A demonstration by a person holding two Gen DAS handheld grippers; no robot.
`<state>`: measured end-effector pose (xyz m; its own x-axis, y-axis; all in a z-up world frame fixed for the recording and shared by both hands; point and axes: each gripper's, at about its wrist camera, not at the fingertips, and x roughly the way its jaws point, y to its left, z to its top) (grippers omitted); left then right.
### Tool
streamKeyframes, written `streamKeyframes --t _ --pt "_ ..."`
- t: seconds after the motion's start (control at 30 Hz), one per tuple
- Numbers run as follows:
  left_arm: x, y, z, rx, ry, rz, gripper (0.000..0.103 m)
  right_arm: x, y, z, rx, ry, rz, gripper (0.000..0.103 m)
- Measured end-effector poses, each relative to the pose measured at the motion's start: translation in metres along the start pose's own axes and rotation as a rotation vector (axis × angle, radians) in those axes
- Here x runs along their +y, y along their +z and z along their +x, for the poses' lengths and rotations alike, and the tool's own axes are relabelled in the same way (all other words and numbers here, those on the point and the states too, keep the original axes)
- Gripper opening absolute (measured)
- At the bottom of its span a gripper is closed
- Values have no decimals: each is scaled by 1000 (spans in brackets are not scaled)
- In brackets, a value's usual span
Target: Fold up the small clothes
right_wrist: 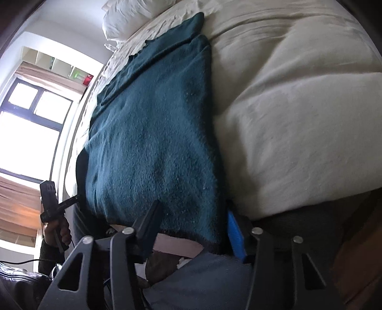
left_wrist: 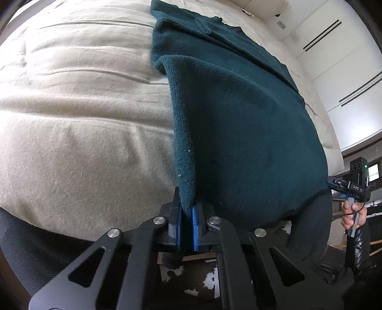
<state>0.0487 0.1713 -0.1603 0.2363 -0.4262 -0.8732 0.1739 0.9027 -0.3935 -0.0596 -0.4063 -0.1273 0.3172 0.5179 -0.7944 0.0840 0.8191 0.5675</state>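
Daylight from the blown-out window [right_wrist: 31, 133] lights my view; fisheye edges curve and darken, and the bedding [right_wrist: 298, 119] blurs.

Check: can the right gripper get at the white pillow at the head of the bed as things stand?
Probably not. The right gripper has its fingers spread around the near edge of the green sweater, and the pillow lies at the far end of the bed, beyond the whole sweater.

Both cams sit low at the bed edge [left_wrist: 71, 147], looking out across it, super close to the dark teal knit garment [left_wrist: 238, 133]. They share that garment; each catches the other gripper, left view's around 3 o'clock, right's around 9.
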Motion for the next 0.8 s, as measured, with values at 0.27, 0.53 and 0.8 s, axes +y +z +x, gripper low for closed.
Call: streamKeyframes --t 0.27,0.53,0.8 --pt "-5 -2 2 13 -5 28 4 -6 -4 1 22 -3 15 16" --pt "-6 -4 -10 4 -56 27 4 -9 -9 -9 -29 55 43 11" --pt "1 -4 -19 -11 -159 -19 4 -6 -14 -29 -120 158 54 11"
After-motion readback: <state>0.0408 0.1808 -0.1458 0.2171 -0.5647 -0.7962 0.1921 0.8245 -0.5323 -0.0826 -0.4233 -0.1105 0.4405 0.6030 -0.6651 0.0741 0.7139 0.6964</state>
